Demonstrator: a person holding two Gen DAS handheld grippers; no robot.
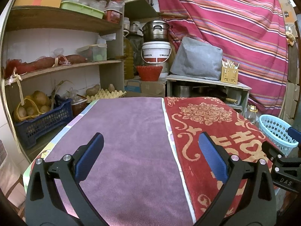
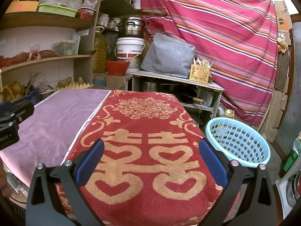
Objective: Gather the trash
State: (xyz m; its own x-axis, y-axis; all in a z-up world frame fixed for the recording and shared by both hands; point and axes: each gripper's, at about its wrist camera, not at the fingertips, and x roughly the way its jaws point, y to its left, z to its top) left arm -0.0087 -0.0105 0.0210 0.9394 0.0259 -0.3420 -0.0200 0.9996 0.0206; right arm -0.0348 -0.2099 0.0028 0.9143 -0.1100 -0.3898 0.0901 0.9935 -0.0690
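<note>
Both the left gripper (image 1: pixel 151 158) and right gripper (image 2: pixel 151 164) are hovering spread and empty over the towel-covered surface (image 2: pixel 56 116); no trash is showing beside the blue basket (image 2: pixel 239 141), so searching seems next.

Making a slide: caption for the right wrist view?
Open right claw over a red towel, blue basket beside the table, nothing held.

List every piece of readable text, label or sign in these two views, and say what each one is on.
"DAS": on the right gripper body, seen in the left view.
"囍": large woven sign on the red towel.
Letters ending in "AI": on the left gripper body at the right view's edge, start cut off.
White bucket label: printed, too small to read.
Cardboard box print: blurred.
</note>
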